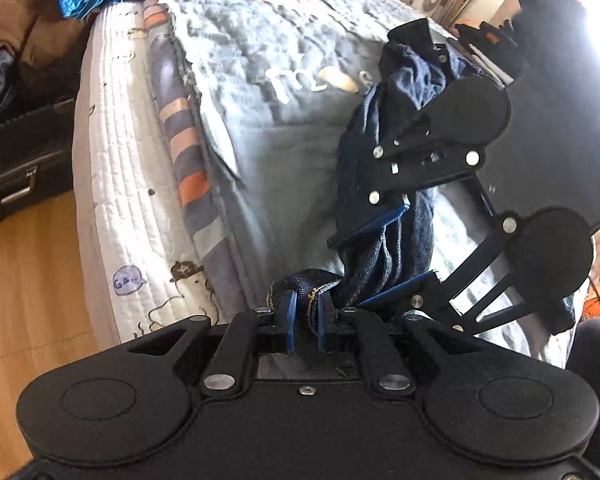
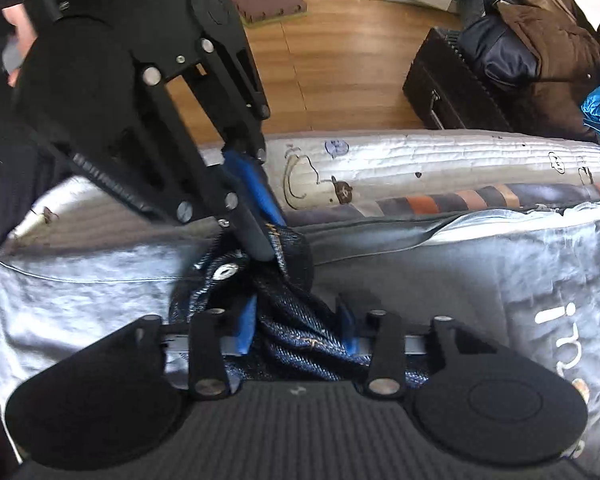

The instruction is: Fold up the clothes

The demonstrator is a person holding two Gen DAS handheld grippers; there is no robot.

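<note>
Your left gripper (image 1: 305,314) is clamped tight on a corner of the dark denim jeans (image 1: 384,200), right at the waistband edge with the gold stitching, and its blue pads (image 1: 291,312) pinch only a thin fold of cloth. Your right gripper (image 2: 296,328) straddles a thick bunch of the same denim close by, near the metal button (image 2: 227,270); its jaws stand partly apart with cloth filling the gap, and the pads appear to press on it, so I judge it holds the bunch. The two grips sit just beside each other on one end of the garment. From there the jeans run away from you as a twisted rope across the grey blanket (image 1: 260,60) on the bed (image 1: 112,168), their long axis pointing toward the far side. The move ahead, as I read it, turns on this: both hands share the near end, so spreading them apart along the waistband would open the cloth.
</note>
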